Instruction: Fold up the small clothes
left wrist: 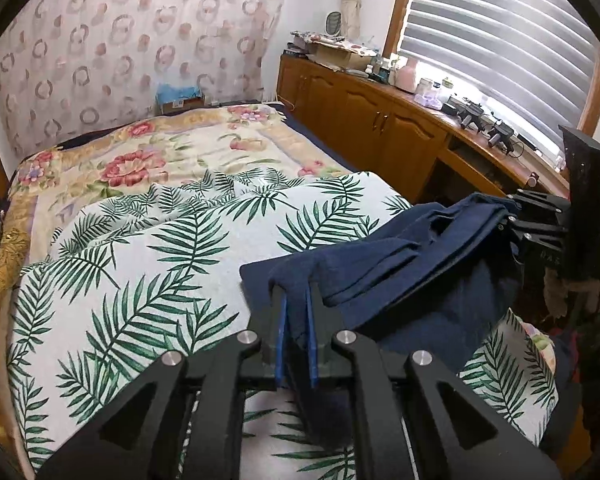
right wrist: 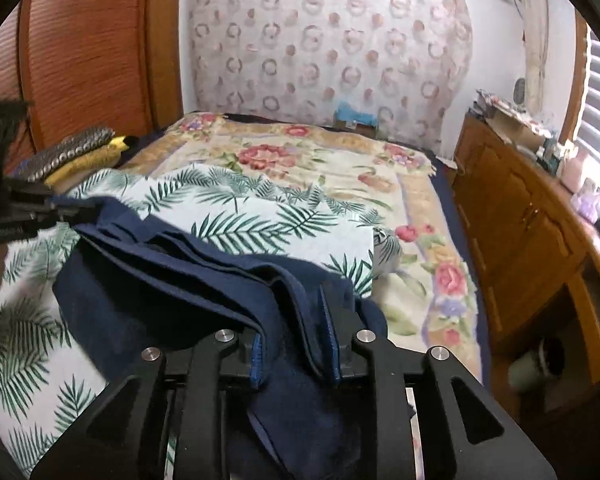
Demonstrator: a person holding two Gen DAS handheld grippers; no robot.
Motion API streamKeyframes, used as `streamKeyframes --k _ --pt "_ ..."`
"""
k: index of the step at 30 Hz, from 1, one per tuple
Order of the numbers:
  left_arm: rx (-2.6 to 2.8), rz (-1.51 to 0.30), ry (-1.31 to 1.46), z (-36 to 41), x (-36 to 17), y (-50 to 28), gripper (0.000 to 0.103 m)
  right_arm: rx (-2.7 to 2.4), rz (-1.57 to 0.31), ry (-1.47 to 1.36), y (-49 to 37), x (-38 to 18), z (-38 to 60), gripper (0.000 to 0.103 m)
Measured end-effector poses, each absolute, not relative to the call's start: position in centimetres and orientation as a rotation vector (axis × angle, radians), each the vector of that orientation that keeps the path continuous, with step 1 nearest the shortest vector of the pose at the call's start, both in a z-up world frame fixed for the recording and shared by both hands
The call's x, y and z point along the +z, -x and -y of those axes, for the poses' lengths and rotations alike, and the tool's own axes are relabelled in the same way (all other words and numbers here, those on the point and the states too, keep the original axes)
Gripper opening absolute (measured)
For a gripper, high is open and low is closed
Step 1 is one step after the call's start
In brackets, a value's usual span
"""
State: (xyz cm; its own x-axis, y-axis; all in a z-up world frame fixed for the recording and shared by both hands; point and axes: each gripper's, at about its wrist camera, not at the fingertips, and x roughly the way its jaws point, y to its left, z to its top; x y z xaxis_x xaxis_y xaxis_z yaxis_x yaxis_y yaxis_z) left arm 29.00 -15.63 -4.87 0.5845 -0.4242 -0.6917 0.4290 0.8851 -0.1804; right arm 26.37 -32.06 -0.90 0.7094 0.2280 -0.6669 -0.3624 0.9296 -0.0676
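Left wrist: soft navy garment point(left wrist: 400, 280), bunched folds, over leaf-print sheet point(left wrist: 140, 280).

My left gripper point(left wrist: 296, 316) is matte black, with angled linkage arms, triangular cut-outs and four round silver pivot screws. Its fingers point(left wrist: 281, 336) are lined with blue pads. My right gripper point(right wrist: 296, 336) is built the same: black arms, silver screws, blue-edged fingers point(right wrist: 333, 344), with faint lettering on its side.

Palm-leaf sheet point(left wrist: 148, 264) under tool, floral blanket point(left wrist: 204, 152) beyond. Wooden cabinets point(left wrist: 372, 116) ahead-right, clutter on top, blinds point(left wrist: 500, 48) above. Ring-print curtain point(left wrist: 132, 40) far ahead.
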Motion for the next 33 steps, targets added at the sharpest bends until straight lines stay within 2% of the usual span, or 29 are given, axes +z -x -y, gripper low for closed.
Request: streamKeyframes --k 2,4,6,8,13,15,19,31,33 --pt "-0.480 -0.785 -0.013 15.4 -4.4 -29.0 0.018 0.335 -0.699 0.200 -26.9 -0.6 32.0 0.024" --pt "-0.474 -0.770 -0.008 15.0 -3.8 -29.0 0.035 0.341 -0.697 0.200 -27.6 -0.3 32.0 0.025" --pt "-0.487 -0.764 0.002 14.6 -3.3 -28.8 0.042 0.326 -0.698 0.188 -28.6 0.0 32.2 0.036" --pt "-0.488 -0.761 -0.013 14.6 -3.1 -28.5 0.046 0.296 -0.687 0.166 -29.2 0.6 32.6 0.039" --pt "-0.479 -0.791 -0.029 14.8 -4.1 -28.9 0.048 0.184 -0.650 0.157 -30.0 2.3 34.2 0.040" --pt "-0.476 -0.806 -0.043 15.1 -4.7 -29.2 0.048 0.178 -0.638 0.147 -29.5 3.1 34.6 0.049" --pt "-0.484 -0.829 -0.071 16.0 -5.8 -29.9 0.048 0.178 -0.629 0.132 -27.1 3.9 35.5 0.056" --pt "-0.488 -0.914 -0.069 16.7 -8.9 -32.7 0.048 0.215 -0.830 0.133 -24.4 -2.0 35.7 0.058" --pt "-0.485 -0.918 -0.065 16.6 -9.2 -33.0 0.049 0.202 -0.833 0.153 -24.5 -2.6 35.7 0.063"
